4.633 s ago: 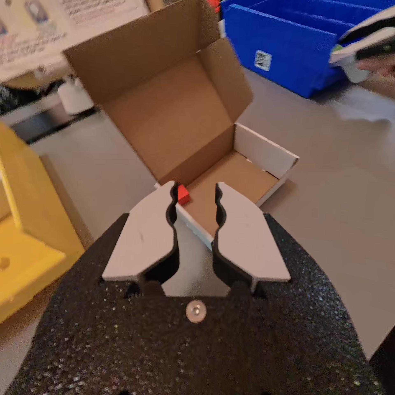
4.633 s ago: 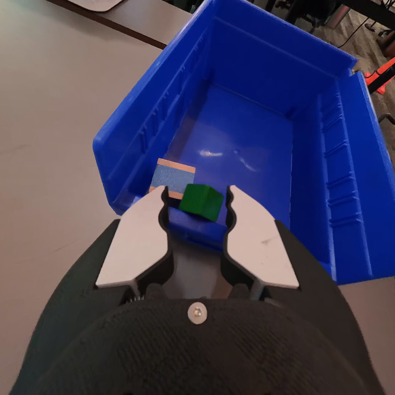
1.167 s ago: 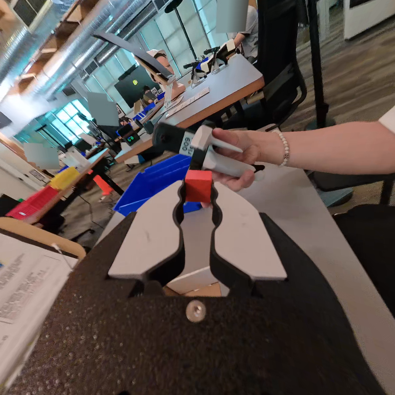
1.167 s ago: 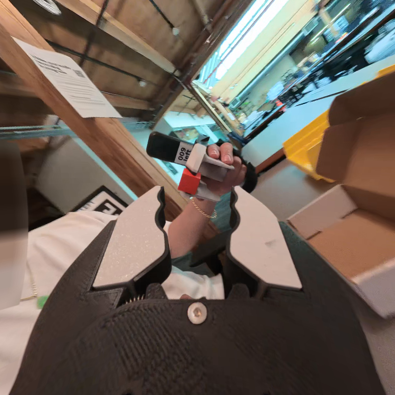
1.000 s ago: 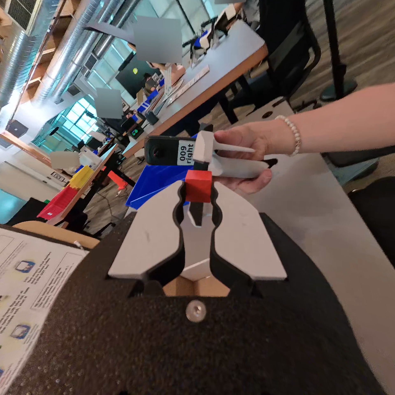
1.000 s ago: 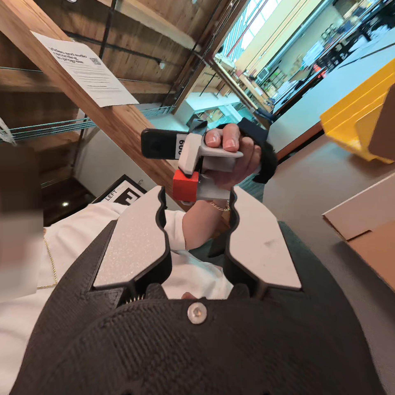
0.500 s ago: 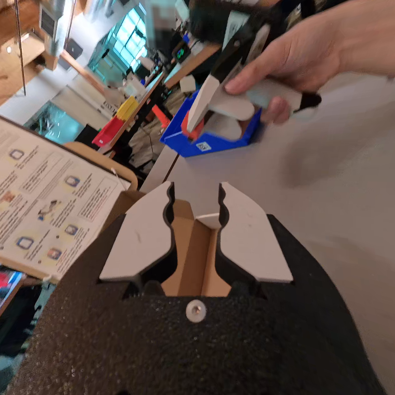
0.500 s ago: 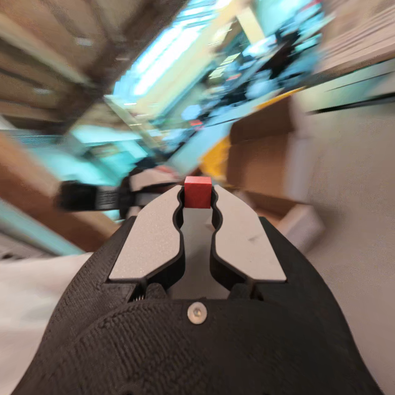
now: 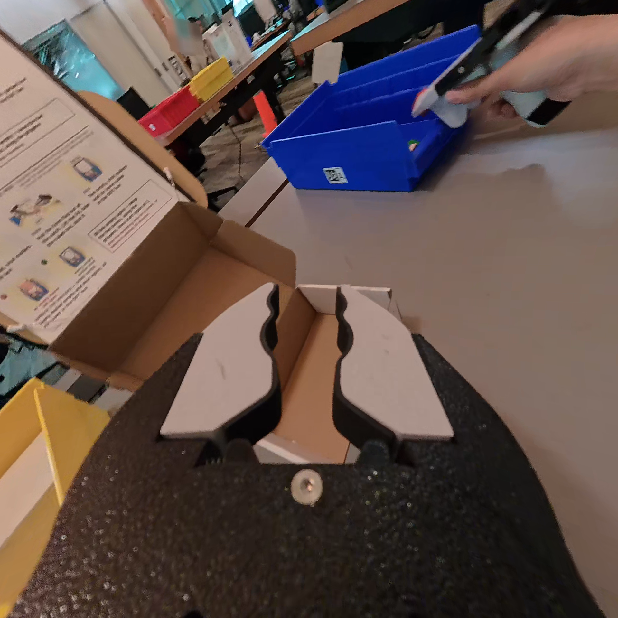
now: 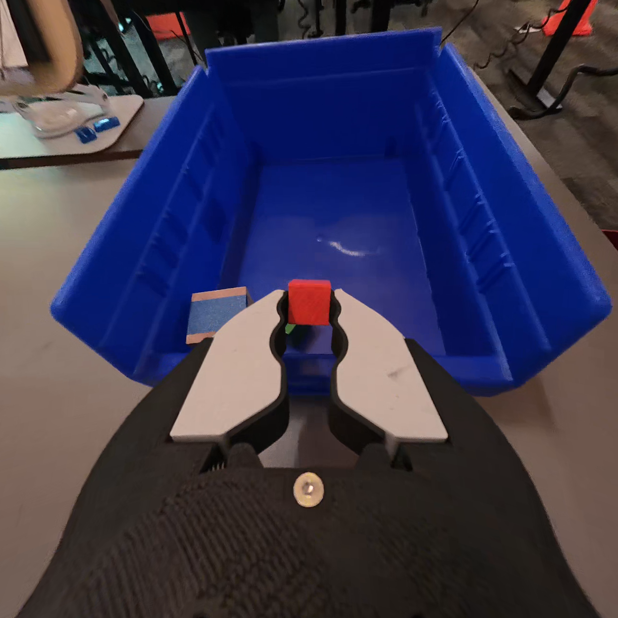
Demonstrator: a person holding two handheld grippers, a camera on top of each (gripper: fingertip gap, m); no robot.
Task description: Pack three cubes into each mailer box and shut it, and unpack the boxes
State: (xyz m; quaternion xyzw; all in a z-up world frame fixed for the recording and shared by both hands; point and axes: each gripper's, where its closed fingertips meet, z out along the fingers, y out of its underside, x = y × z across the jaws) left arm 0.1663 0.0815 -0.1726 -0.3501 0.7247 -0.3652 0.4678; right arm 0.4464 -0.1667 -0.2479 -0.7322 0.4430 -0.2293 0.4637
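My right gripper [image 10: 309, 301] is shut on a red cube [image 10: 309, 306] and holds it over the near end of the blue bin [image 10: 334, 133]. A green cube [image 10: 291, 329] lies in the bin just below it, mostly hidden. A blue-taped block [image 10: 215, 312] leans on the bin's near left wall. My left gripper [image 9: 306, 301] is open and empty over the open mailer box [image 9: 311, 384], whose brown lid [image 9: 187, 287] stands up to the left. The box floor between my fingers is bare. The right gripper [image 9: 441, 100] also shows far off in the left wrist view, over the bin [image 9: 361, 147].
A yellow bin [image 9: 43, 434] stands at the near left of the box. A printed instruction sheet [image 9: 67, 207] leans behind the lid. A person's hand [image 9: 548, 60] holds the right gripper. Grey table [image 9: 468, 267] spreads between box and blue bin.
The red cube passed from my left gripper to my right. The right gripper swung with it to the blue bin. The left gripper opened and came back over the open box.
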